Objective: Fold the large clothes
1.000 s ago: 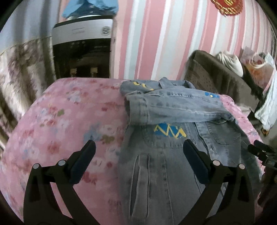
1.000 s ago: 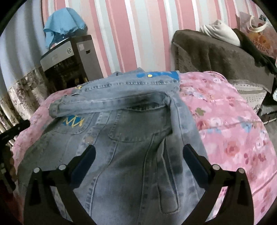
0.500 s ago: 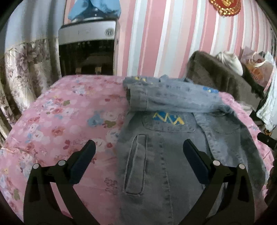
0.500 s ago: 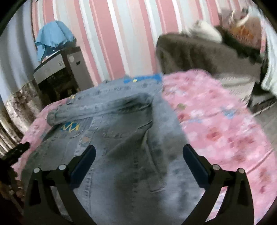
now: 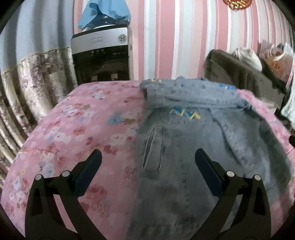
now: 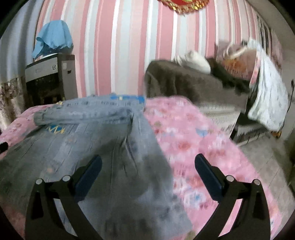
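**Both grippers spread wide over the hem of a half-folded denim jacket**

The left gripper (image 5: 147, 166) hangs with its jaws wide apart and nothing between them, straddling the left edge of the denim jacket (image 5: 184, 147), one finger over cloth and the other over the pink floral cover (image 5: 83, 129); the right gripper (image 6: 147, 166) is just as wide and just as empty, set over the jacket's right edge, though that view is smeared and fine detail is lost. The jacket lies front-up on the cover with its collar toward the striped wall (image 5: 175, 37); one sleeve (image 5: 193, 97) is laid crosswise over the chest, above the yellow and blue zigzag patch (image 5: 185, 113), which narrows the garment for folding. The spacing, one tool per side at the near end, suggests the hem corners are the next thing to be gripped, so the lower half can be carried up toward the collar. Beyond stand a water dispenser (image 5: 100, 57) under a blue cloth (image 5: 103, 13) and a brown-draped seat (image 6: 184, 83).
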Tool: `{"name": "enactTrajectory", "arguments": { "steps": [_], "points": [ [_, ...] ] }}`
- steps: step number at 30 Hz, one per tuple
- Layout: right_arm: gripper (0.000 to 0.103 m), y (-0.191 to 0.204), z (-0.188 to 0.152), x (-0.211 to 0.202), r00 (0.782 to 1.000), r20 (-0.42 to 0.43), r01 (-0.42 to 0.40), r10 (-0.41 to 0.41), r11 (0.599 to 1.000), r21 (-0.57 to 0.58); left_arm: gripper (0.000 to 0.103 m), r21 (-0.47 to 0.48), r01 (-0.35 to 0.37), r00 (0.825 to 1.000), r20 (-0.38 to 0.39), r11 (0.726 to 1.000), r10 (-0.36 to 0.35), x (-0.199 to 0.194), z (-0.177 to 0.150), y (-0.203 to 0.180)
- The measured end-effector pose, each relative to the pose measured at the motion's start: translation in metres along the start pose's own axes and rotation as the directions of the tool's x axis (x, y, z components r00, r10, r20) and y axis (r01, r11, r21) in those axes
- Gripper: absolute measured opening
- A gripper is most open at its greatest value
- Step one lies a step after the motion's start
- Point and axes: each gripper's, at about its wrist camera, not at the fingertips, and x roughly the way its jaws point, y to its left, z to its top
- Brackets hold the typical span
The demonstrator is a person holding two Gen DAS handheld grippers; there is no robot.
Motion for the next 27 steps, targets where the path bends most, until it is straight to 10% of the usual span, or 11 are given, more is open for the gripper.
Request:
{"name": "enactTrajectory", "arguments": {
  "steps": [18, 27],
  "points": [
    [0.092, -0.025, -0.035, 0.003, 0.986, -0.148, -0.074, 0.08, 0.996, 0.044, 0.1, 0.04, 0.007, 0.998, -0.061, 0.999, -0.005, -0.006, -0.033, 0.007],
    [0.085, -0.035, -0.04, 0.042, 0.938, -0.314, -0.125, 0.146, 0.988, 0.087, 0.1, 0.097, 0.042, 0.99, -0.136, 0.994, -0.028, 0.008, -0.036, -0.006]
  ]
}}
